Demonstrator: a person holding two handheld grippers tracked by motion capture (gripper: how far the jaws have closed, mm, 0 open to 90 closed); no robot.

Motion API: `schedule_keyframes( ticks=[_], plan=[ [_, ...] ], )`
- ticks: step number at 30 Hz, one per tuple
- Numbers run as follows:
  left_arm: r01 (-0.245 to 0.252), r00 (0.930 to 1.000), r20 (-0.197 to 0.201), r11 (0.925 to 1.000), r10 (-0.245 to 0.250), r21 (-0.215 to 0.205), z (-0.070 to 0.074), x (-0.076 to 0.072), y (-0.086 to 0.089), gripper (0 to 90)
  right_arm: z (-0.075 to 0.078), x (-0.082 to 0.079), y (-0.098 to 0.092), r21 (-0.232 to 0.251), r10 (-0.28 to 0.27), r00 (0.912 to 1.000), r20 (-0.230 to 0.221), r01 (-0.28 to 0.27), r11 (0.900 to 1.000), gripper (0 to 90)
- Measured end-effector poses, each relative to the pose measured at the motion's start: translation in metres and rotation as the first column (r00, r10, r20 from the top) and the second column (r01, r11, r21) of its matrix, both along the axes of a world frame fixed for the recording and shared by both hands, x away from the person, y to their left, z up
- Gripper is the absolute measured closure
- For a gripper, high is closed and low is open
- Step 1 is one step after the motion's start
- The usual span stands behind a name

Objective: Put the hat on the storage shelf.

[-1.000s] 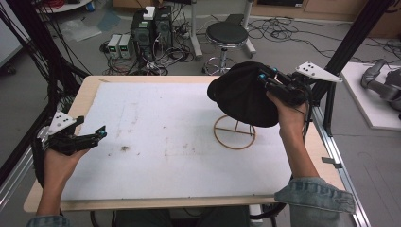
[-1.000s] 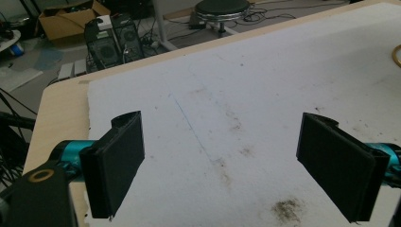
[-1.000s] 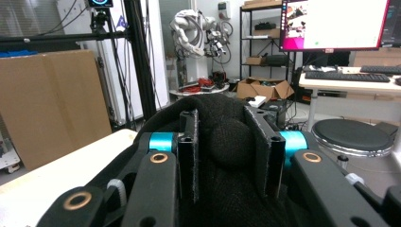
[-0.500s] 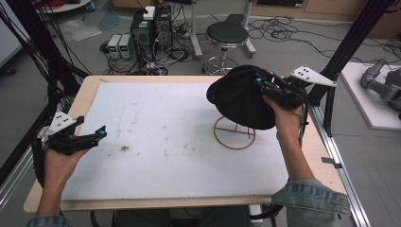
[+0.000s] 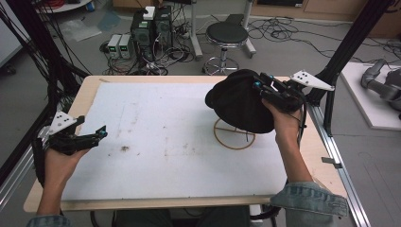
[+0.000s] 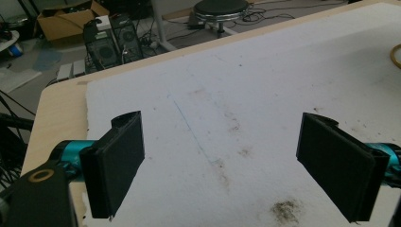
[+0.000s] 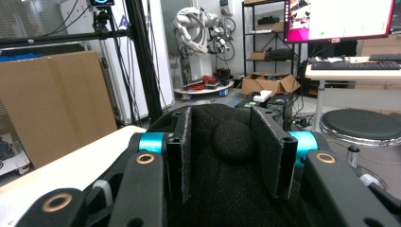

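A black cloth hat (image 5: 239, 101) hangs over the right half of the table, above a thin wooden ring stand (image 5: 234, 135) whose hoop lies on the white sheet. My right gripper (image 5: 259, 85) is shut on the hat's top; in the right gripper view the two pads (image 7: 182, 151) pinch the black fabric (image 7: 231, 189) around its round top button. My left gripper (image 5: 101, 135) rests low at the table's left edge, open. In the left gripper view its jaws stand wide apart (image 6: 227, 151) over bare, stained sheet.
A white foam sheet (image 5: 165, 118) with brown stains covers the wooden table. Black frame posts (image 5: 347, 42) stand at both sides. Beyond the far edge are a round stool (image 5: 227, 35), computer boxes (image 5: 151, 26) and cables on the floor.
My right gripper and the hat have shifted slightly to the left above the ring stand. The left gripper has stayed where it was, still open.
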State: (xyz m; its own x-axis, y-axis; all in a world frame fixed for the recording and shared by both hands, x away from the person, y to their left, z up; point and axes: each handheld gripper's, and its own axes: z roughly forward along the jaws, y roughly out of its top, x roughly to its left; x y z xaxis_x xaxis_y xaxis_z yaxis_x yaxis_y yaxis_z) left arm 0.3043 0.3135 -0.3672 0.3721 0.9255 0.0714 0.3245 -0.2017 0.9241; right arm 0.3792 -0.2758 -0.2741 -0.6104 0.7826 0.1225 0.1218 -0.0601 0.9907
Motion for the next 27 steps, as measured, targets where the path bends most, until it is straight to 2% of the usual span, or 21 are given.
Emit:
schedule_keyframes(
  ticks=[9,16,23,27],
  plan=[
    [-0.001,1.0,0.001,1.0,0.001,-0.001,0.0,0.0,0.0,16.3,-0.001,0.0,0.0,0.006,-0.006,1.0,-0.005,0.006,1.0,53.1],
    [0.0,1.0,0.001,1.0,0.0,-0.003,0.001,0.001,0.001,16.3,0.002,-0.004,-0.001,0.016,-0.027,0.9995,0.019,0.027,1.0,48.9],
    [0.018,0.9998,0.009,0.9998,-0.018,-0.01,0.003,0.007,-0.004,16.3,0.001,-0.008,-0.008,0.038,-0.075,0.9971,0.009,0.075,0.996,40.9],
    [0.032,0.9994,0.013,0.9993,-0.032,-0.021,0.003,0.012,-0.009,16.2,0.001,-0.015,-0.014,0.056,-0.11,0.9937,0.023,0.108,0.993,36.2]
  ],
)
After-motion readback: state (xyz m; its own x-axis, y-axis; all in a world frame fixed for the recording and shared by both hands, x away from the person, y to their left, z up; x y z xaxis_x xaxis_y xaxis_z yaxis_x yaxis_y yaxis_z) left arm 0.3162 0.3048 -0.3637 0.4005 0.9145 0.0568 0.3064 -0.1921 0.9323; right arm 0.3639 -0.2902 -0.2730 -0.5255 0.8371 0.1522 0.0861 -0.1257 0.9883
